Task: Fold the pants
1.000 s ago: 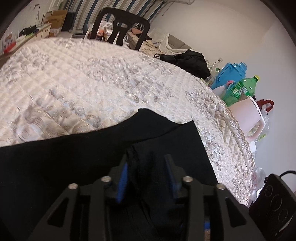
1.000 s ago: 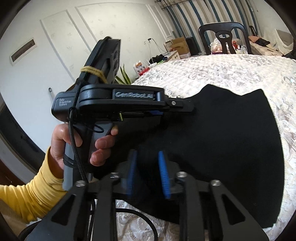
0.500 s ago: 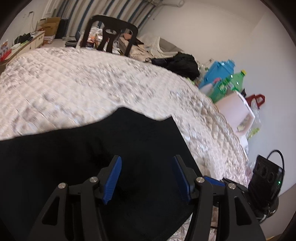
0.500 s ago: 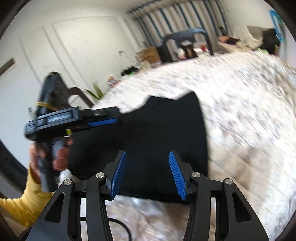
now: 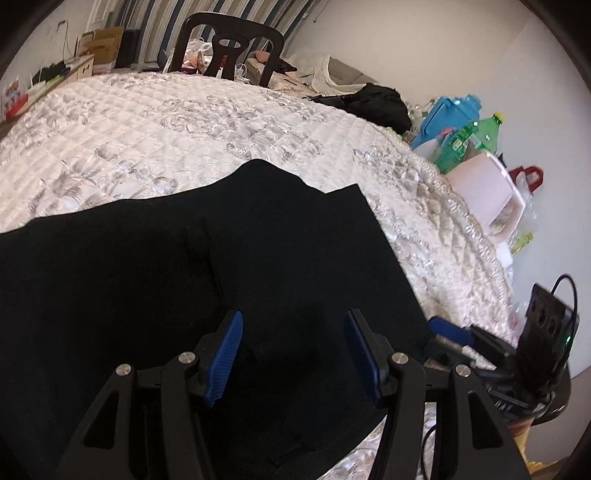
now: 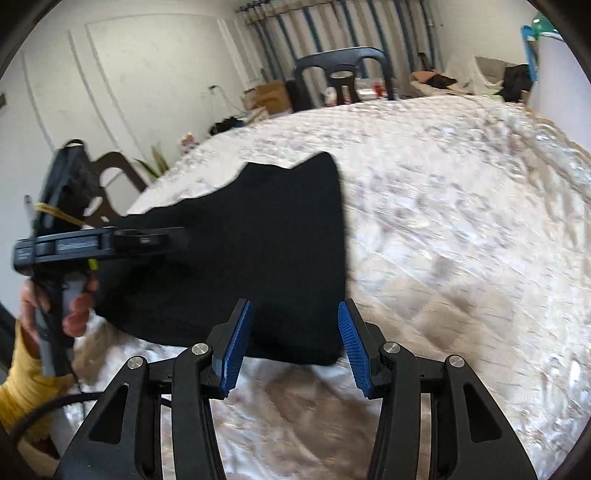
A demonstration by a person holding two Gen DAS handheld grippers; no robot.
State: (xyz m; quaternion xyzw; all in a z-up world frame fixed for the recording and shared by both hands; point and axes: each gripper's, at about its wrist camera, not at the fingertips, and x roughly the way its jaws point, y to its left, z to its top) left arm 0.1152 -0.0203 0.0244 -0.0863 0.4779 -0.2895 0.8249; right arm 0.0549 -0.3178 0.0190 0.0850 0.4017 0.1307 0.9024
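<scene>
Currently you are holding both tools over the black pants [image 5: 258,266], which are lying folded and flat on the quilted, silver-patterned cover [image 5: 155,122] spread over the surface. Left tool [image 5: 291,354]: its blue pads are standing apart above the dark cloth, nothing pinched between them. Right tool [image 6: 295,343]: its blue pads are likewise standing apart, hovering at the pants' near right corner with no cloth gripped. In the right wrist view, your left hand [image 6: 55,295], yellow sleeve [image 6: 18,391] showing, is gripping the handle of the other tool at the pants' left side. Beyond the surface, a black chair [image 5: 227,48] is standing at the far edge, cardboard boxes [image 5: 99,44] are sitting near striped curtains [image 6: 306,33], and a green bottle [image 5: 472,144] and a blue container [image 5: 447,118] are crowding the right side. A black power strip [image 5: 546,325] with a lit green lamp is showing at the lower right of the left wrist view.
</scene>
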